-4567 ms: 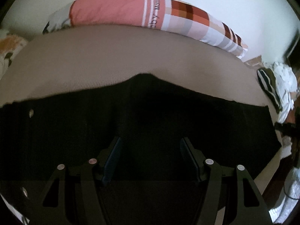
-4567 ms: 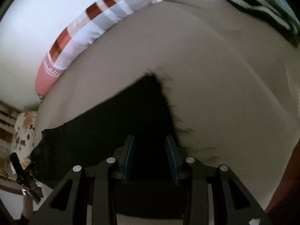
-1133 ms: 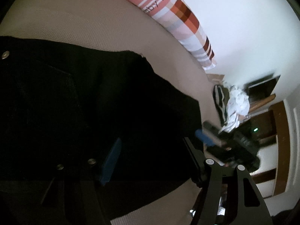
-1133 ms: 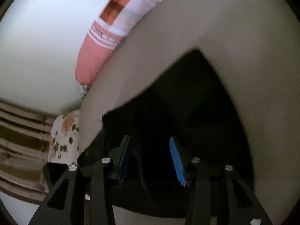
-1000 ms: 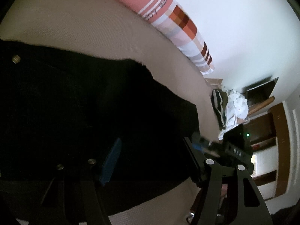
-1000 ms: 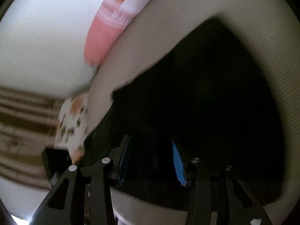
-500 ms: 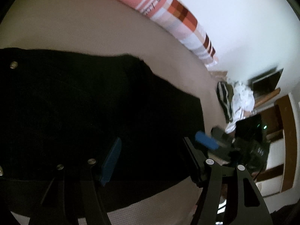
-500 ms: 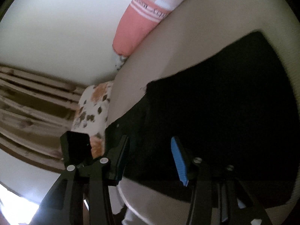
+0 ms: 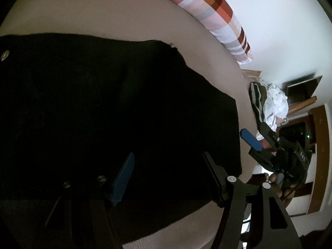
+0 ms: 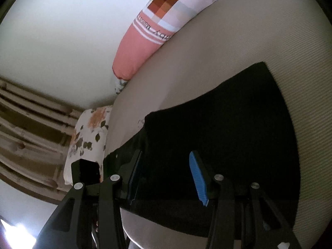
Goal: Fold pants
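Observation:
The black pants (image 9: 116, 108) lie flat on the beige bed (image 9: 99, 16); they also show in the right wrist view (image 10: 228, 128). My left gripper (image 9: 168, 176) is open and empty, hovering over the pants near their front edge. My right gripper (image 10: 166, 174) is open and empty over the pants' right end; it also shows in the left wrist view (image 9: 253, 143), just off the pants' right edge. A metal button (image 9: 4, 55) shows on the pants at far left.
A long pink and checked pillow (image 9: 209, 14) lies along the white wall. A floral cushion (image 10: 87, 137) sits at the bed's left end by wooden slats. A heap of clothes (image 9: 267, 103) lies off the bed's right end.
Both grippers have pulled back from the pants over the last second. The right gripper has swung left and its jaws have opened wider. The pants now lie folded shorter than 4.6 s ago.

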The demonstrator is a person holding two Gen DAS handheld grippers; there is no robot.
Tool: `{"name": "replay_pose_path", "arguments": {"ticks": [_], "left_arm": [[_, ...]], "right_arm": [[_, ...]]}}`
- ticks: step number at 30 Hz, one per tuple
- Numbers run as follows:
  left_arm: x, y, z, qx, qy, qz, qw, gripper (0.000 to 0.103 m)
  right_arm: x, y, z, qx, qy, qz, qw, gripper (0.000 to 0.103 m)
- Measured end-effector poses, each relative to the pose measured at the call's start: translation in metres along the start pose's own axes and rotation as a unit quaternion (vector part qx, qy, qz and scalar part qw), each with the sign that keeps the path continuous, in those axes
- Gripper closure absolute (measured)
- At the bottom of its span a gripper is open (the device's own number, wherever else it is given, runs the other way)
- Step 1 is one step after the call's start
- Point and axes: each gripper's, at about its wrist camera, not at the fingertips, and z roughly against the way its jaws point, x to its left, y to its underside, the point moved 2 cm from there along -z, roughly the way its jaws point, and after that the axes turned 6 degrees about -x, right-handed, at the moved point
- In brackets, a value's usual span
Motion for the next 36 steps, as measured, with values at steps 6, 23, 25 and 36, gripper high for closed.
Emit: {"name": "replay_pose_path", "arguments": {"ticks": [6, 23, 25, 36], "left_arm": [[-0.012, -0.004, -0.014, 0.007, 0.001, -0.026, 0.9996, 0.054], [-0.050, 0.016, 0.005, -0.075, -0.059, -0.083, 0.9921, 0.097], [-0.038, 0.018, 0.003, -0.068, -0.068, -0.078, 0.9923, 0.097], [-0.033, 0.025, -0.014, -0.063, -0.134, -0.147, 0.9779, 0.088]], "right_arm": [[-0.018, -0.010, 0.012, -0.020, 0.058, -0.005, 0.998, 0.057], [-0.029, -0.007, 0.007, -0.014, 0.161, 0.038, 0.986, 0.057], [-0.026, -0.005, 0.003, -0.008, 0.161, 0.045, 0.986, 0.057], [-0.028, 0.003, -0.011, 0.005, 0.223, 0.097, 0.970, 0.059]]}}
